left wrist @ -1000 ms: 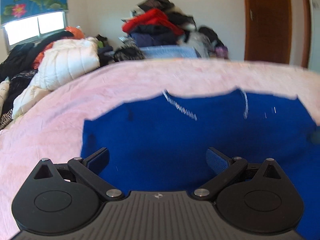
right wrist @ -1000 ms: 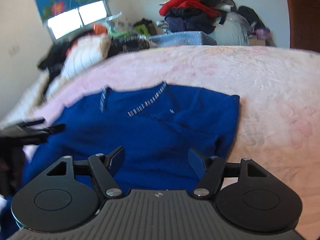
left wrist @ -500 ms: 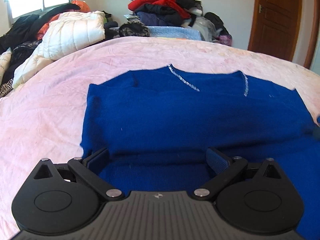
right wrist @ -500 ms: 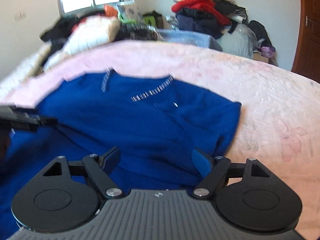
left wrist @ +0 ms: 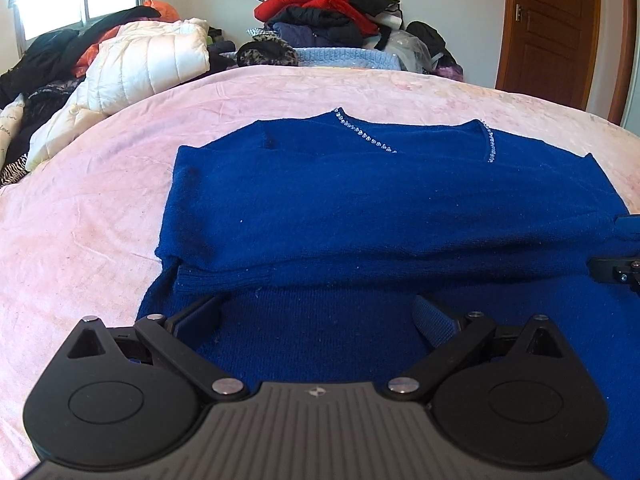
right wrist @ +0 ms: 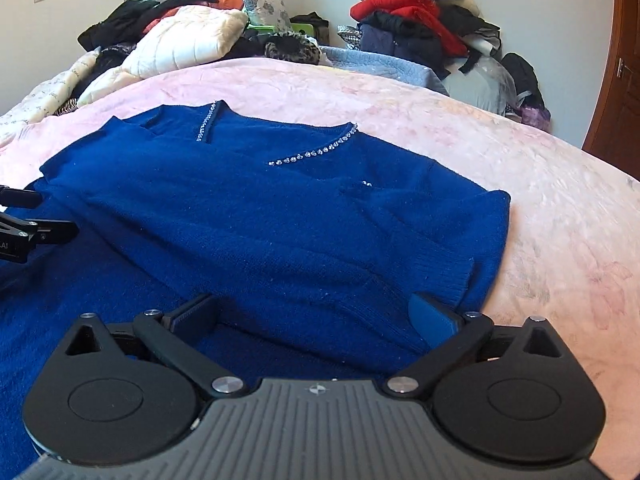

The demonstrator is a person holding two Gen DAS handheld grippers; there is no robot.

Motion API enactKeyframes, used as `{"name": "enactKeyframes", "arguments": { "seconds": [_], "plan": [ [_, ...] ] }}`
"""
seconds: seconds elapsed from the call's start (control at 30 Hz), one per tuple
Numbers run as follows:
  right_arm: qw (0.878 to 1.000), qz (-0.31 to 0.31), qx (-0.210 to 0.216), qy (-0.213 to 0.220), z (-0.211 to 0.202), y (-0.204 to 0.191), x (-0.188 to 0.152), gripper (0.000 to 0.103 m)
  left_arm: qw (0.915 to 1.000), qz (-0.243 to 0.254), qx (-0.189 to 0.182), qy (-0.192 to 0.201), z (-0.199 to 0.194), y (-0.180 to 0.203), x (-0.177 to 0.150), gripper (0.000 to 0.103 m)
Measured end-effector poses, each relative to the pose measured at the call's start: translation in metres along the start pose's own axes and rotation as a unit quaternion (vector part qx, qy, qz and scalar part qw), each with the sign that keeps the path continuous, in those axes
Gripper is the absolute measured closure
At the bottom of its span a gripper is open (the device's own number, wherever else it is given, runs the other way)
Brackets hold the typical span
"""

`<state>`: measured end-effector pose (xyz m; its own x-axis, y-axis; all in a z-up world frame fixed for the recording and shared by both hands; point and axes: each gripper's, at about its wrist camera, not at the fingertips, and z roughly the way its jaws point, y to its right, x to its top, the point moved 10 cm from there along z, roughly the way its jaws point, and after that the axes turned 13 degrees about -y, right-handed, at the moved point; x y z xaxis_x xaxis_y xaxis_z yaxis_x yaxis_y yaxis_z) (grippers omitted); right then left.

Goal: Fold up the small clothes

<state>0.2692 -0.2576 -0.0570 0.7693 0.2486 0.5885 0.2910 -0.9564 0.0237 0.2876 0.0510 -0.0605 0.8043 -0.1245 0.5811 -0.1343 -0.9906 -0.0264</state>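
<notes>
Compared with a second ago, the blue sweater [left wrist: 384, 208] now lies folded over itself on the pink blanket [left wrist: 100, 208]: a hem edge runs across its near part, where before the cloth was lifted close to the cameras and blurred. The right gripper [right wrist: 316, 316] has just been opening its jaws; they now stand spread wide, with sweater cloth lying beneath and between them but no pad pressing on it. The left gripper [left wrist: 316, 320] shows its fingers spread as wide as before, hovering over the near layer of the sweater and pinching nothing.

Counted: one sweater, with one rhinestone-trimmed neckline [right wrist: 316, 154] at its far edge; two grippers, each seen at the other's frame edge; one white quilted jacket [left wrist: 148, 60] beyond the sweater to the left; one heap of clothes topped by a red garment [left wrist: 316, 0] beyond the sweater's far side; one wooden door [left wrist: 552, 28] beyond the sweater to the right.
</notes>
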Motion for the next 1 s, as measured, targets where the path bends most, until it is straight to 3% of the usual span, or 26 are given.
{"name": "enactKeyframes", "arguments": {
  "seconds": [0.17, 0.27, 0.4, 0.57, 0.67, 0.8, 0.87, 1.0],
  "plan": [
    [0.999, 0.006, -0.045, 0.013, -0.012, -0.001, -0.003, 0.001, 1.0, 0.0, 0.004, 0.002, -0.001, 0.001, 0.0, 0.0],
    [0.996, 0.039, -0.054, 0.051, -0.039, -0.002, -0.012, 0.001, 0.9999, 0.004, 0.015, 0.007, -0.004, 0.001, -0.001, 0.0],
    [0.995, 0.085, 0.02, 0.049, -0.078, -0.012, -0.041, 0.001, 0.9984, 0.001, 0.048, 0.03, -0.031, -0.004, -0.011, 0.0],
    [0.984, 0.144, 0.104, 0.02, -0.12, -0.02, -0.095, 0.001, 0.9977, -0.051, -0.018, 0.042, -0.091, -0.023, -0.057, 0.0],
    [0.967, 0.207, 0.147, 0.002, -0.138, -0.013, -0.129, 0.001, 0.9902, -0.119, -0.057, 0.045, -0.123, -0.05, -0.096, 0.0],
    [0.931, 0.296, 0.213, -0.024, -0.151, -0.005, -0.175, 0.003, 0.9664, -0.218, -0.134, 0.023, -0.147, -0.075, -0.146, 0.0],
    [0.918, 0.321, 0.232, -0.024, -0.158, -0.004, -0.189, 0.004, 0.958, -0.24, -0.157, 0.012, -0.154, -0.079, -0.164, 0.0],
    [0.89, 0.358, 0.281, -0.034, -0.168, -0.011, -0.209, 0.004, 0.9526, -0.236, -0.191, -0.016, -0.162, -0.074, -0.19, 0.0]
  ]
}}
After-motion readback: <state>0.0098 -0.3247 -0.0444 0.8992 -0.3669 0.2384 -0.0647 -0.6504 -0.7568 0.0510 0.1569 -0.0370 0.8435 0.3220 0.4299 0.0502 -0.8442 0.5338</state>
